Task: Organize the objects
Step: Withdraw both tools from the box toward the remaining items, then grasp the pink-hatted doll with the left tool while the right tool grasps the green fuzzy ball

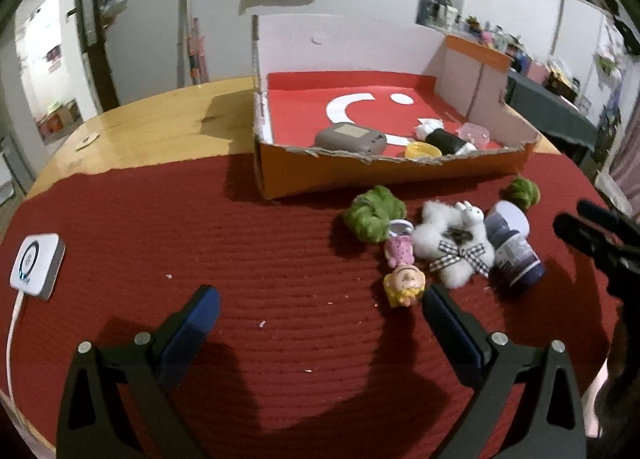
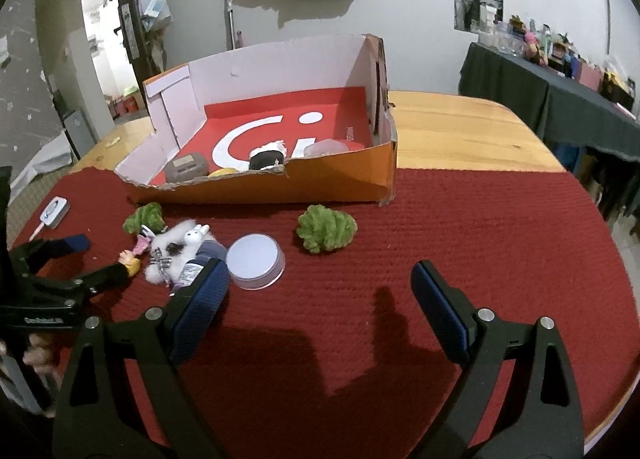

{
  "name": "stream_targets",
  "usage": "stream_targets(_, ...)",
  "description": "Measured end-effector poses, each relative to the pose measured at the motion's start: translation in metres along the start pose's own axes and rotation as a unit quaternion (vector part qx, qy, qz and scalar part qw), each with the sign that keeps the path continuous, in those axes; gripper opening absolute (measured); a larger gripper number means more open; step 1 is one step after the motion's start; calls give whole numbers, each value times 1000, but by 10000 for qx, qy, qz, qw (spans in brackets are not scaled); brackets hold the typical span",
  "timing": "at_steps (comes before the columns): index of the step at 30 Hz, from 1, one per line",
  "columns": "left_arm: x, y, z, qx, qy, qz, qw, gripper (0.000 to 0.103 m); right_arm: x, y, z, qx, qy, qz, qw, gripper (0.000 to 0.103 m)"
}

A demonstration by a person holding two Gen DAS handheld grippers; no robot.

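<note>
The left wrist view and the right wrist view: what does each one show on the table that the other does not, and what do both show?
Only the left wrist view shows the doll's face, which the left gripper's finger covers in the right view. Only the right wrist view shows the round clear lid lying flat. Both show the cardboard box, two green pompoms, the white plush, the purple bottle and the white device.

Lying under everything: red mat (image 2: 460, 219), woven cloth, ribbed, matt. Showing beyond: wooden table (image 2: 460, 131), glossy, smooth. Standing on mat: cardboard box (image 2: 320, 179), torn rough edge, matt. Resting nearby: green plush (image 2: 326, 229), fuzzy; white fluffy toy (image 1: 448, 243); round plastic lid (image 2: 256, 261), smooth.
</note>
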State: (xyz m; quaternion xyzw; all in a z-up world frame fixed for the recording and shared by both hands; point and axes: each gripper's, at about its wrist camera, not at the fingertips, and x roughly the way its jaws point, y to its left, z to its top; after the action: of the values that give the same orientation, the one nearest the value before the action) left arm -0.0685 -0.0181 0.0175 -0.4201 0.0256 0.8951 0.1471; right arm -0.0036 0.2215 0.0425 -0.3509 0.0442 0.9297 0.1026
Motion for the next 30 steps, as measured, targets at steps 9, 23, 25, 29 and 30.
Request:
stream_targets(9, 8, -15, 4, 434, 64, -160, 9989, 83, 19, -12, 18, -355, 288, -123, 9989, 93)
stream_targets(23, 14, -26, 15, 640, -76, -454, 9969, 46, 51, -14, 30, -483, 631, 30, 9968, 79)
stream_targets(25, 13, -28, 14, 656, -93, -509, 9965, 39, 54, -14, 30, -468, 681, 78, 9966, 73)
stream_targets(29, 12, -29, 13, 634, -131, -630, 9959, 23, 60, -15, 30, -449, 819, 240, 9953, 54)
stream_targets(30, 10, -30, 12, 632, -154, -601, 9961, 23, 59, -15, 30, -462, 781, 221, 9956, 42)
